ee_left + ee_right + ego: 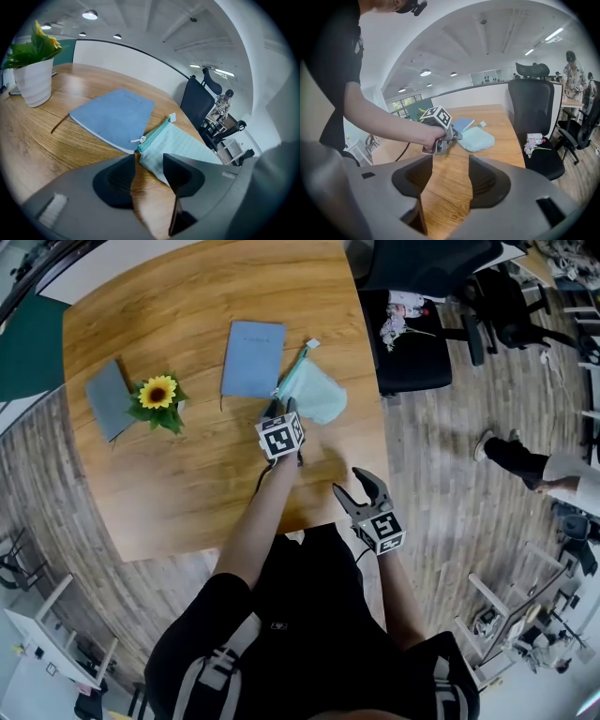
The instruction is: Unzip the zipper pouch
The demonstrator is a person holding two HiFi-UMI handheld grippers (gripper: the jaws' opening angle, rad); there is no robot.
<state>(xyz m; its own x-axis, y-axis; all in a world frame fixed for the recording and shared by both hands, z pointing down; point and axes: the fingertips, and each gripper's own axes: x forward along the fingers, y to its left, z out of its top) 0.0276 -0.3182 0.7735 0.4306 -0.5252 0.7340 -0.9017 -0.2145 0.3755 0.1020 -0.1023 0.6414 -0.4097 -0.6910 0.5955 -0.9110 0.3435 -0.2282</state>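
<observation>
The left tool (149, 161) had its jaws well apart and gripped nothing. The near corner of the pale green zipper pouch (185, 143) lay just ahead of its tips, untouched. The right tool (451, 161) was also open and empty, well apart from the pouch. The zipper (155, 133) looked closed along its whole length, with its pull (137, 139) at the edge of a blue notebook (115, 117), so I judge all the unzipping was left to do. The wooden bench (187, 493) also carried a potted sunflower (157, 395). Around it were a plank floor (441, 493) and an office chair (412, 343).
</observation>
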